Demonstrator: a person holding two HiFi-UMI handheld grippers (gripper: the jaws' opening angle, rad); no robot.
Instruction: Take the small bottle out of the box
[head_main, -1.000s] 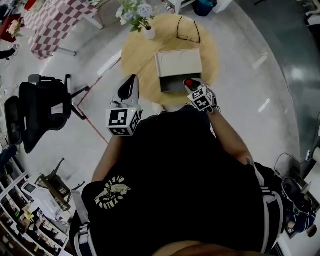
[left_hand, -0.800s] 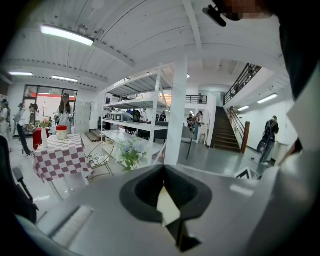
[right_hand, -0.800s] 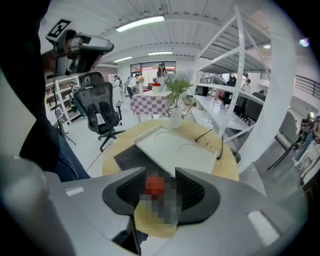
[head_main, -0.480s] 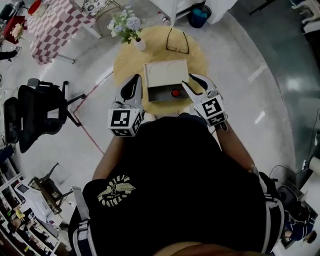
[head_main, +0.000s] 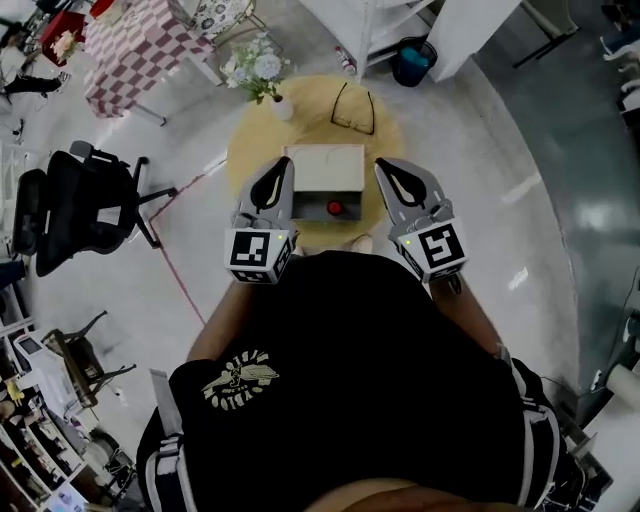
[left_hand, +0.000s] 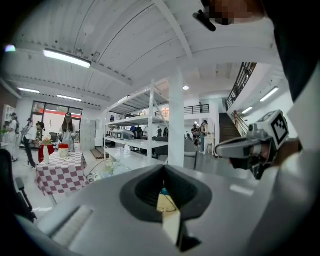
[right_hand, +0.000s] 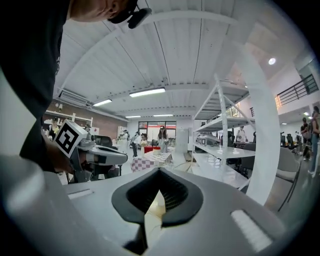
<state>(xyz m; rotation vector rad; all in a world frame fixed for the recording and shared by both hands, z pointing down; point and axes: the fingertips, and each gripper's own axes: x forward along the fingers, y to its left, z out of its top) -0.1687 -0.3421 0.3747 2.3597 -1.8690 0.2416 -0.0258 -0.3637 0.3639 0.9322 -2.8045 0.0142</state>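
Left gripper (head_main: 284, 166): jaws pressed together, nothing held, raised over the 9 o'clock side of the round wooden table (head_main: 248, 152). The cream rectangular box (head_main: 322, 165) sits at the table's centre, open at its near side. Small bottle (head_main: 335, 208), seemingly a red cap only, lies in that opening, at 4 o'clock from the left tips and 8 o'clock from the right gripper (head_main: 384, 168), well apart from both. Right jaws are also closed, empty.

Head view: high over person, faces steeply down, round table (head_main: 248, 145) far below. L & R gripper views: low, approx level, facing out across hall. All 3 share checked table (head_main: 140, 45) (left_hand: 62, 172) (right_hand: 150, 161); gripper views also share shelving (left_hand: 142, 132) (right_hand: 220, 130).
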